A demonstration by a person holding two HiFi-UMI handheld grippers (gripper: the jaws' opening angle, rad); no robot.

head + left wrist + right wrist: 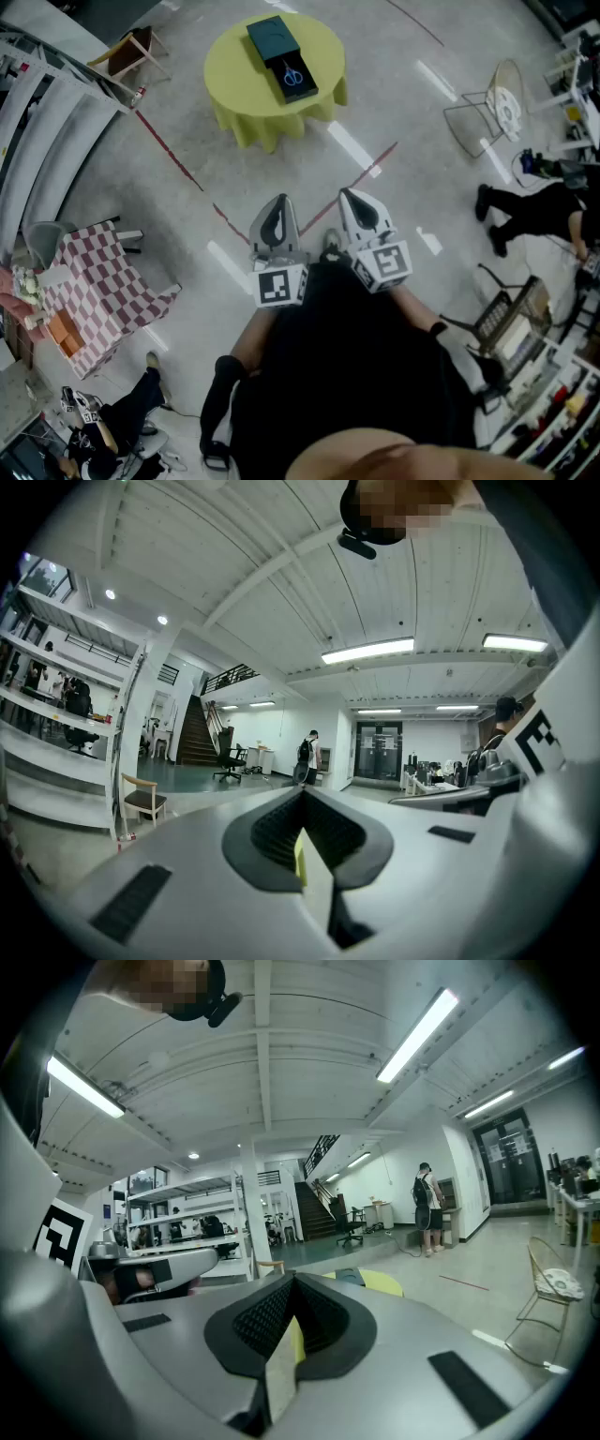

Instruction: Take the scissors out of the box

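- My left gripper (277, 208) and right gripper (356, 204) were side by side, close to my body, each with its fingers pressed together.
- Open floor (375, 103) lay between them and the round yellow surface (232, 89), which stood well apart from me.
- A checkered table (103, 281) stood to my left and a wire chair (487, 112) to my right.
- A dark box (272, 39) lay mid-surface, and blue-handled scissors (292, 74) lay in its open near half.

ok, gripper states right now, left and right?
Left gripper: closed, jaws together, holding nothing.
Right gripper: closed, jaws together, holding nothing.
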